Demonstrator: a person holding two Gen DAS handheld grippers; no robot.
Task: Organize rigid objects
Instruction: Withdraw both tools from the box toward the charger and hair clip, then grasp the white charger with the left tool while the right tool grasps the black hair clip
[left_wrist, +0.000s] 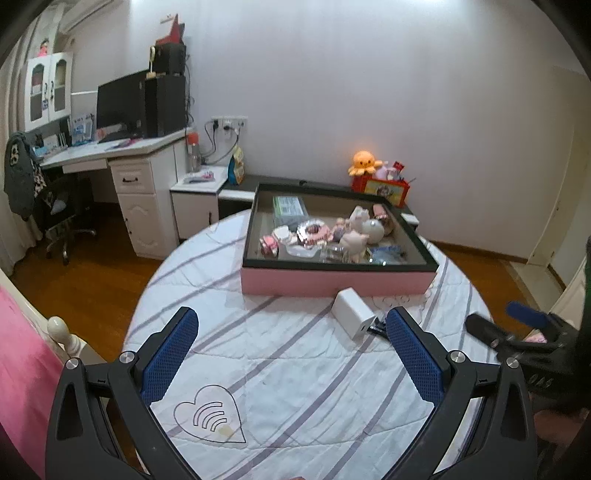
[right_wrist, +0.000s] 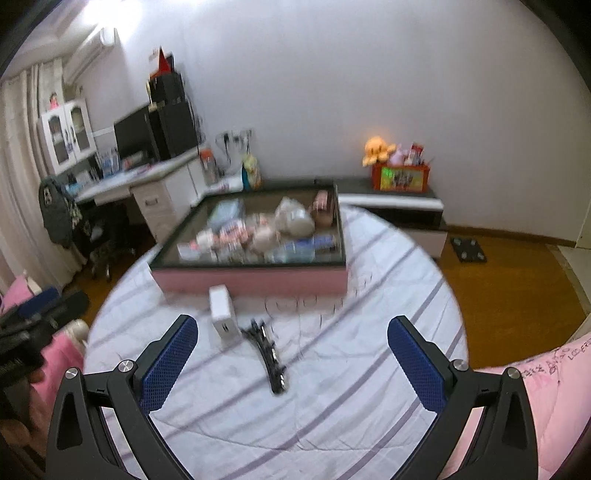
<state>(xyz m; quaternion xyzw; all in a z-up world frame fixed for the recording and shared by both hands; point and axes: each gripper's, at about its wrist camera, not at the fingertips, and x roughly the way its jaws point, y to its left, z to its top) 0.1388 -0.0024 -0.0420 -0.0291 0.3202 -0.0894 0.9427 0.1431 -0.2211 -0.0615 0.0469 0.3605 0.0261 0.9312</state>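
A pink box with a black rim (left_wrist: 332, 280) (right_wrist: 251, 282) sits at the far side of the round table and holds several small trinkets. A white charger block (left_wrist: 352, 313) (right_wrist: 222, 314) lies just in front of it. A black hair clip (right_wrist: 267, 354) lies next to the charger; in the left wrist view only its end (left_wrist: 377, 327) shows behind my right finger. My left gripper (left_wrist: 291, 350) is open and empty, above the tablecloth short of the charger. My right gripper (right_wrist: 291, 354) is open and empty, with the clip between its fingers farther ahead. The right gripper also shows in the left wrist view (left_wrist: 509, 325).
The round table has a white striped cloth (left_wrist: 280, 369) (right_wrist: 332, 369) with a heart print (left_wrist: 210, 415). A low cabinet with an orange toy box (left_wrist: 380, 186) (right_wrist: 400, 177) stands behind. A desk (left_wrist: 122, 147) is at left. Pink bedding (right_wrist: 535, 398) is at right.
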